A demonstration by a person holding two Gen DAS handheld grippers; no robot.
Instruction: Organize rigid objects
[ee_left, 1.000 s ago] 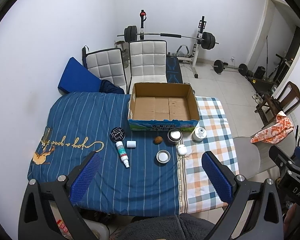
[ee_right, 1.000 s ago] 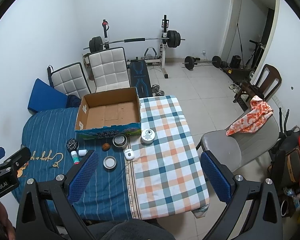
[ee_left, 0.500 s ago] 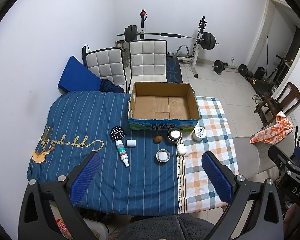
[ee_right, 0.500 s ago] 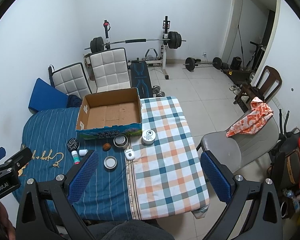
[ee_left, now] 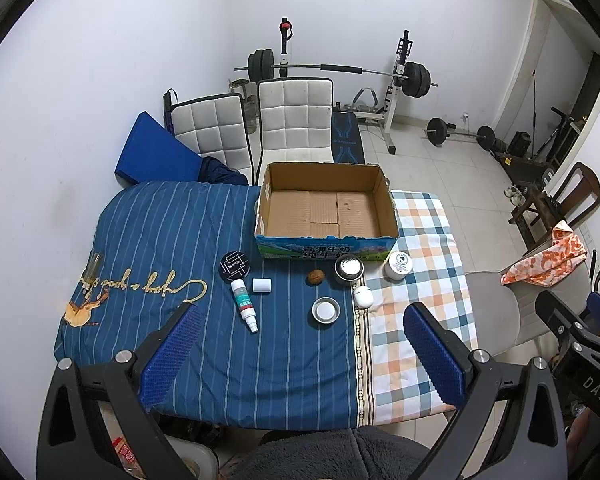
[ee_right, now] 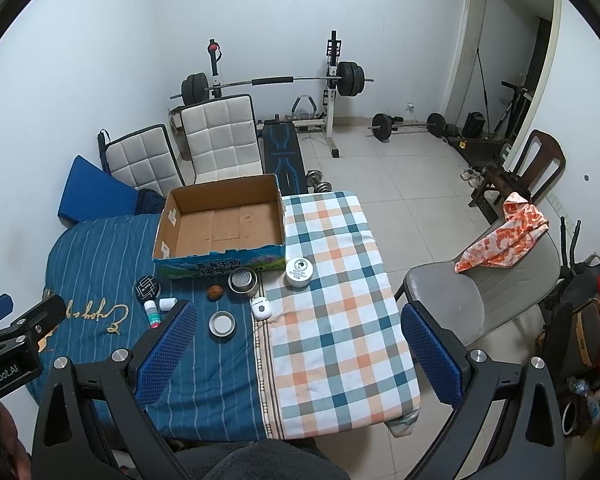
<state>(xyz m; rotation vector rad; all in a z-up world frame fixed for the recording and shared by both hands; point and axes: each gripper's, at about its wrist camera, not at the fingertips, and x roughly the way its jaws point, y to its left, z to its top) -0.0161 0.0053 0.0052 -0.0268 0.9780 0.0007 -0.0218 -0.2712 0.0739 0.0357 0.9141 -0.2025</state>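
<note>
An empty cardboard box [ee_left: 326, 208] [ee_right: 224, 226] stands at the back of the cloth-covered table. In front of it lie a black round tin [ee_left: 235, 266], a spray bottle [ee_left: 244, 306], a small white cap [ee_left: 261, 285], a walnut [ee_left: 316, 277], a metal strainer cup [ee_left: 348, 269], a metal lid [ee_left: 325, 310], a white earbud case [ee_left: 363, 296] and a white jar [ee_left: 397, 265] [ee_right: 299, 272]. My left gripper [ee_left: 300, 354] is open and empty, high above the table's near edge. My right gripper [ee_right: 300, 354] is open and empty, above the checked cloth.
Two white padded chairs [ee_left: 296, 120] and a blue cushion [ee_left: 156, 156] stand behind the table. A grey chair with an orange cloth [ee_right: 504, 236] is at the right. A barbell rack [ee_right: 276, 80] and weights lie on the tiled floor beyond.
Both views have shifted only slightly. No object on the table has moved and both grippers stay open.
</note>
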